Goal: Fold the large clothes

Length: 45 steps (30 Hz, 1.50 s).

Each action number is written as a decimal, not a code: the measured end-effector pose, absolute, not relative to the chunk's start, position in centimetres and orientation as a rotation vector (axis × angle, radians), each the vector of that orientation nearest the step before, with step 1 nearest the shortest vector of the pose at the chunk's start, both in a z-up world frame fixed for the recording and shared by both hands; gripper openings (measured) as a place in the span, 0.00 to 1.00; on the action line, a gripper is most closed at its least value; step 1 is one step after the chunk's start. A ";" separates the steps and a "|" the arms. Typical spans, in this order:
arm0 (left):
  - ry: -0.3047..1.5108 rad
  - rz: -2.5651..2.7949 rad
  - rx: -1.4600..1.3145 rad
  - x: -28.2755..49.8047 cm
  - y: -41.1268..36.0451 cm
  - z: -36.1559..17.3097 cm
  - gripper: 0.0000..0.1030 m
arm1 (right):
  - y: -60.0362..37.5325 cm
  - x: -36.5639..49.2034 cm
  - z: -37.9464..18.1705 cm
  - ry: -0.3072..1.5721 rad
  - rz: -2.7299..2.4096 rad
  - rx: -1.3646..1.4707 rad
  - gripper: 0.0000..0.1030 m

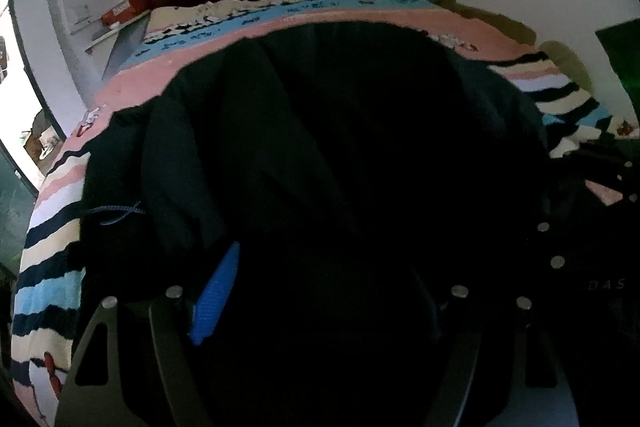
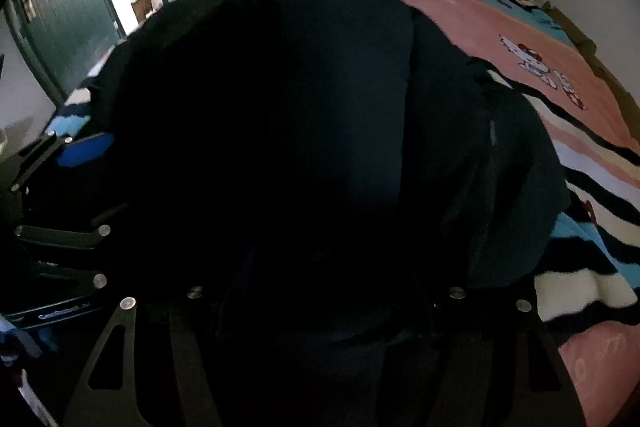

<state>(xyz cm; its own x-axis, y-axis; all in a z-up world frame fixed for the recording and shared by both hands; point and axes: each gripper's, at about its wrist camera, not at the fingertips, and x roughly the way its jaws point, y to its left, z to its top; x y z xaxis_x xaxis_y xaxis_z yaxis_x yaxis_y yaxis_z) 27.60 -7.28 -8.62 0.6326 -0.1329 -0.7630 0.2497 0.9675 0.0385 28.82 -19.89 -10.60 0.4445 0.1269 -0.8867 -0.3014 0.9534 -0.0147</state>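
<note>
While both point steeply down, left gripper and right gripper are buried in a dark garment; grip cannot be told. Garment lies bunched on the striped blanket, bed.

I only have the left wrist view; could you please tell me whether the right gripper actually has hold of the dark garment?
Observer: I cannot tell. In the right wrist view the dark garment lies over the right gripper and hides its fingertips.
Operator: Thank you. Where does the garment's right side end?
Observer: On the striped part of the blanket; a cartoon print on the pink band beyond it lies uncovered.
Operator: Can you see my gripper from there?
Observer: Yes, the left gripper is at the garment's left edge, with one blue pad showing.
</note>
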 end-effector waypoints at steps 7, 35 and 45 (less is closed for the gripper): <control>0.785 -0.197 0.167 23.9 -7.2 -5.4 0.74 | -20.8 26.3 -8.3 1.010 0.277 -0.116 0.69; 0.723 0.040 0.177 8.1 -3.0 2.4 0.74 | -32.1 9.3 -3.5 0.872 0.085 0.051 0.83; 0.758 0.075 0.135 6.0 -0.7 1.1 0.74 | -37.7 5.7 -3.6 0.843 -0.021 0.163 0.86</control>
<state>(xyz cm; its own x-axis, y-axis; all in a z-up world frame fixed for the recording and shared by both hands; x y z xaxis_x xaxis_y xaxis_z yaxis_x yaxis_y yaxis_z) 6.01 -0.67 1.12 0.7245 0.1161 -0.6795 -0.0188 0.9887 0.1488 5.70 -37.66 -3.64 0.6654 0.0458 -0.7451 0.0831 0.9874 0.1349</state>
